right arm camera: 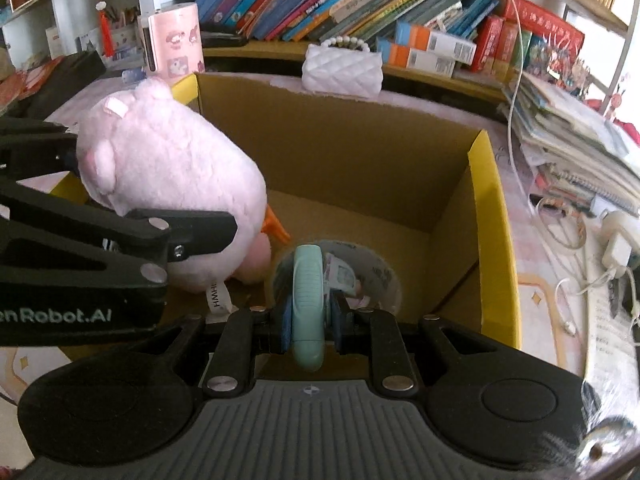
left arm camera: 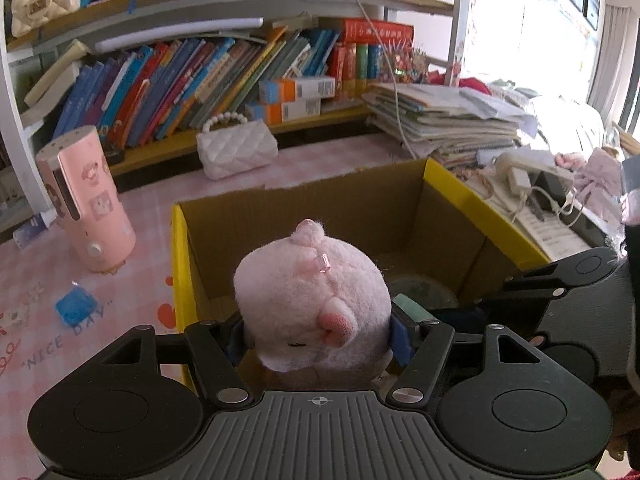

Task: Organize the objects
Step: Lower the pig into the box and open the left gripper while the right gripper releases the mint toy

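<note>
A pink plush toy (left arm camera: 308, 296) sits between the blue pads of my left gripper (left arm camera: 320, 336), which is shut on it. It hangs over the near left corner of an open cardboard box (left arm camera: 480, 200) with yellow outer walls. From the right wrist the plush (right arm camera: 168, 168) is at the left, over the box (right arm camera: 492, 220), with a left finger (right arm camera: 192, 232) across it. My right gripper (right arm camera: 310, 332) is shut on a thin mint-green object (right arm camera: 307, 280), held over the box interior. A round clear disc (right arm camera: 380, 276) lies on the box floor.
A white quilted purse (left arm camera: 236, 152) stands behind the box, and a pink cylinder (left arm camera: 86, 200) and a small blue packet (left arm camera: 74, 306) lie to its left. A stack of books (left arm camera: 448, 124) and chargers with cables (left arm camera: 532, 176) crowd the right. Bookshelves line the back.
</note>
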Available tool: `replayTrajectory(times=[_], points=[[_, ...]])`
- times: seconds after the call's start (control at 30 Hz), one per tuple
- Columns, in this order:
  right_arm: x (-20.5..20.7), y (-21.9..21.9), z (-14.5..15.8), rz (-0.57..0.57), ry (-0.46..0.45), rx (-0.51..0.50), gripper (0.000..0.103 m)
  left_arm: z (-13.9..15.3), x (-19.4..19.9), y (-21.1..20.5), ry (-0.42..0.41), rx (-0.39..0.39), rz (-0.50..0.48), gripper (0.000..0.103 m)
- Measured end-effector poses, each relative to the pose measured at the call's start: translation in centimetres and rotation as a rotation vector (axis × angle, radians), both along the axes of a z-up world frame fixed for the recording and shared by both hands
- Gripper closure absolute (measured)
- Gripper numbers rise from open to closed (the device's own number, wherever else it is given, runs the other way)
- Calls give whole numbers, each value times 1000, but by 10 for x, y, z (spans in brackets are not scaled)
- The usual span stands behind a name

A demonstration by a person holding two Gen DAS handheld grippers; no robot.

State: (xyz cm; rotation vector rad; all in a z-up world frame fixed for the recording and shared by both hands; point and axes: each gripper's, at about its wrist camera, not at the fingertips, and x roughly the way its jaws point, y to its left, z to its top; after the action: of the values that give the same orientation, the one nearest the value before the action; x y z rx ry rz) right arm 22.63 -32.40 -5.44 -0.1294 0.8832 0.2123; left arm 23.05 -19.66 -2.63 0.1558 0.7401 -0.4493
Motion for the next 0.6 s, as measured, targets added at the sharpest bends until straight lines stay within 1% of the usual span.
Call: replayTrajectory(times=[0.1,0.5,0.6], points=[[2,-1,-1,-3,14,8,85,-5,2,-1,22,8,4,34],[1,-2,-1,-1,15,16,84,-6,2,-3,9,13,6,32],[2,-2,-1,-2,14,18,84,-5,2,-3,7,12,13,28]])
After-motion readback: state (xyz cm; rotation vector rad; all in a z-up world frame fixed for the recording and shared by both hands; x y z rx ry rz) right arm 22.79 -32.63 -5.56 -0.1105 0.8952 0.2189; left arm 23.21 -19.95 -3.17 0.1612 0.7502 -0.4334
